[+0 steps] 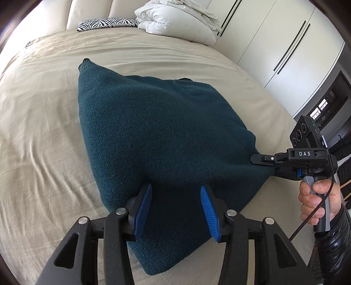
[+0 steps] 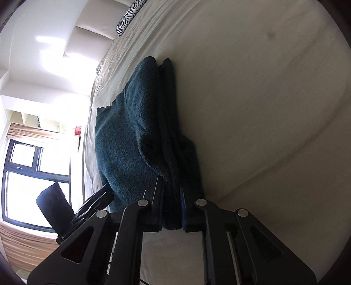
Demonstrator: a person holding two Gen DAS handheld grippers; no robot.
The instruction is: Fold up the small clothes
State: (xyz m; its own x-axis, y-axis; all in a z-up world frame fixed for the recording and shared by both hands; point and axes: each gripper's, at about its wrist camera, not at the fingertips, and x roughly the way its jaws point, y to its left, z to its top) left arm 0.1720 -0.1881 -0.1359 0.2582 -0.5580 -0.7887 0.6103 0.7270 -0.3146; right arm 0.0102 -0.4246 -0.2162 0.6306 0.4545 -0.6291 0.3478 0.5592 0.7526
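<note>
A dark teal knit sweater (image 1: 153, 136) lies folded on the beige bed sheet (image 1: 39, 131). My left gripper (image 1: 176, 193) is open, its blue pads just above the sweater's near edge, holding nothing. My right gripper (image 1: 263, 163) comes in from the right and is shut on the sweater's right corner, lifting it slightly. In the right wrist view the gripper (image 2: 172, 193) pinches several stacked layers of the sweater (image 2: 127, 144) between its jaws. The camera there is rolled sideways.
A zebra-print pillow (image 1: 107, 24) and a white duvet (image 1: 175, 19) lie at the head of the bed. White wardrobe doors (image 1: 285, 43) stand to the right. A window (image 2: 28, 182) shows beyond the bed in the right wrist view.
</note>
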